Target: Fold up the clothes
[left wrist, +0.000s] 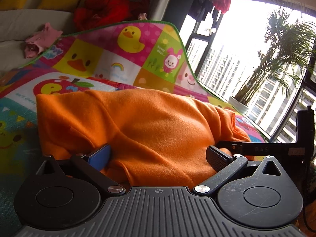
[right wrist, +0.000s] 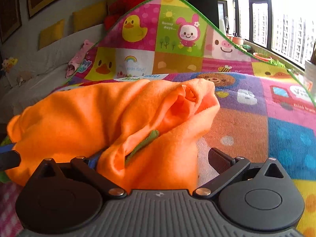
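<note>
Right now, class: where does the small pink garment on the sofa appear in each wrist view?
Left wrist: the pink garment lies upper left, on the white sofa, just beyond the play mat's green edge.
Right wrist: it sits left of centre, at that same edge.
Shared landmark: the yellow duck square.

The orange garment covers most of the right gripper's blue finger pad; its near hem is hidden behind the gripper body.

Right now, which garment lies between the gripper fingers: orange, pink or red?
The orange garment. The pink one and red one lie far behind, beyond the mat's edge.
</note>
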Action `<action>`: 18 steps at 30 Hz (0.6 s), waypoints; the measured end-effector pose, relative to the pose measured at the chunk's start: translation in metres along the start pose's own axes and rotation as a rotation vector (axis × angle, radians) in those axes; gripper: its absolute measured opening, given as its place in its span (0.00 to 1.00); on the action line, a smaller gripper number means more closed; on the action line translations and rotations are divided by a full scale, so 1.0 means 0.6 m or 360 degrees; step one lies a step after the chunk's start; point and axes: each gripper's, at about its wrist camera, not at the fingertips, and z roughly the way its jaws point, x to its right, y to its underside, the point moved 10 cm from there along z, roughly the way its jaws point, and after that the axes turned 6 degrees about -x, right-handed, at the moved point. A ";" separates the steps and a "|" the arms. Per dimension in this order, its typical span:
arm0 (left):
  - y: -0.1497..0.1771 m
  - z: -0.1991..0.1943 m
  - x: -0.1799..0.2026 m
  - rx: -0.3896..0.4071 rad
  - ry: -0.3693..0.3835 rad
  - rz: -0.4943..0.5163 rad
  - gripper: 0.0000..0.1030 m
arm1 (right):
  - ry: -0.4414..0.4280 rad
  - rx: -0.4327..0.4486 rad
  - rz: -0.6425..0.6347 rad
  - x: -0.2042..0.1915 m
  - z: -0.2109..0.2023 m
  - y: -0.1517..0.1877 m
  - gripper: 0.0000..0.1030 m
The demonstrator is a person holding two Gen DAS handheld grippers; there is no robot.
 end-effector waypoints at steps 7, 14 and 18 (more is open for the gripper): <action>0.017 -0.043 0.043 -0.0246 0.0229 -0.0286 1.00 | 0.0165 0.0294 -0.0321 -0.018 -0.050 -0.114 1.00; 0.051 0.014 0.046 -0.0482 0.0336 -0.0567 1.00 | 0.0292 0.0108 -0.0518 0.004 0.108 -0.226 0.97; 0.026 0.041 0.012 -0.0457 0.0271 -0.0564 1.00 | 0.0240 -0.0144 -0.0454 0.041 0.171 -0.186 0.67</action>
